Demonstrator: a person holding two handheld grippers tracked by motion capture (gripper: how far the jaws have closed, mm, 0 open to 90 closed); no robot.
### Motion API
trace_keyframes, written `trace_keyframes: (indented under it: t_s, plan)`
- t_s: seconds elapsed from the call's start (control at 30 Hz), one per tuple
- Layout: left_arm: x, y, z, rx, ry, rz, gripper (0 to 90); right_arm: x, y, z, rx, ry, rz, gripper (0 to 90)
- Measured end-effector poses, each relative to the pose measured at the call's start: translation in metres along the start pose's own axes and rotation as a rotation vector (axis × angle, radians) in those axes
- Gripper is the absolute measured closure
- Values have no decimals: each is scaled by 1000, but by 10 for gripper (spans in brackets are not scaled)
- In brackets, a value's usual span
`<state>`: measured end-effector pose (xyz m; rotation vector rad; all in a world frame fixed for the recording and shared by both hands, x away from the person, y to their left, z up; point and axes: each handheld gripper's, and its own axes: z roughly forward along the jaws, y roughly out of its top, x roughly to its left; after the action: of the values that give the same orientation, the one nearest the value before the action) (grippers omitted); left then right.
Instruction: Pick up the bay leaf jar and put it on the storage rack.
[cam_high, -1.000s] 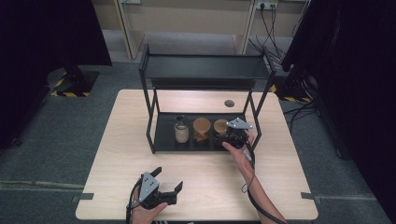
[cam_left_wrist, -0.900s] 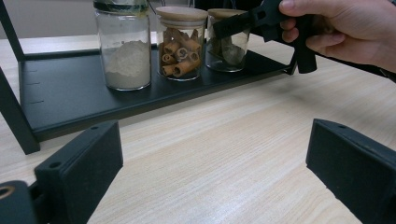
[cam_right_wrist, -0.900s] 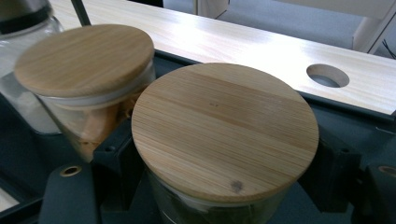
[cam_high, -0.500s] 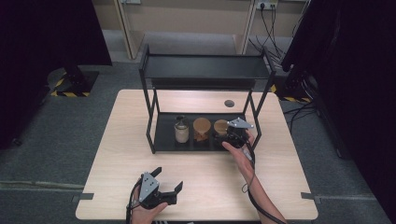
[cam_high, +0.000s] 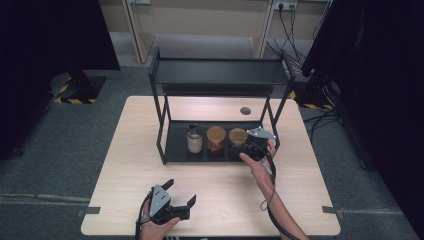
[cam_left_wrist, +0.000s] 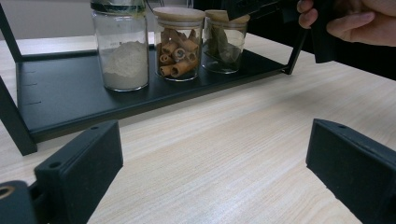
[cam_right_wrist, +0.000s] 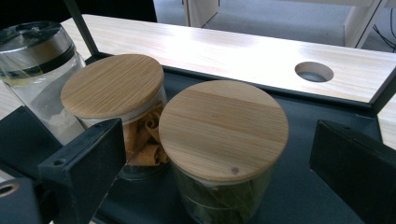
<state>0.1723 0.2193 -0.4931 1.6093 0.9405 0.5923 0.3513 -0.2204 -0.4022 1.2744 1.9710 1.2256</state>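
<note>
Resting low on the pale wooden table (cam_high: 130, 150), the left gripper (cam_high: 181, 194) sits spread and empty. Rightward, the right gripper (cam_right_wrist: 219, 154), its jaws just opened, flanks without pressing the bamboo-lidded glass jar of leaves (cam_right_wrist: 223, 154) on the black metal rack's lower shelf (cam_high: 175, 150). Likely rigid, smooth, breakable; best gripped around its sides below the lid.

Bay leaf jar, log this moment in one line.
bay leaf jar: on rack shelf | right hand-held gripper: jaws just opened, clear of jar | left hand-held gripper: open, idle
</note>
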Motion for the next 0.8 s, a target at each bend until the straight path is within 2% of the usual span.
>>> trace_keyframes:
  t_s: [0.27, 0.8]
  plan:
    - [0, 0, 0, 0, 2, -1, 29, 0, -6, -14, -28, 9, -5, 40]
    - [0, 0, 0, 0, 4, -1, 29, -2, -23, -40, -76, 80, -33, 39]
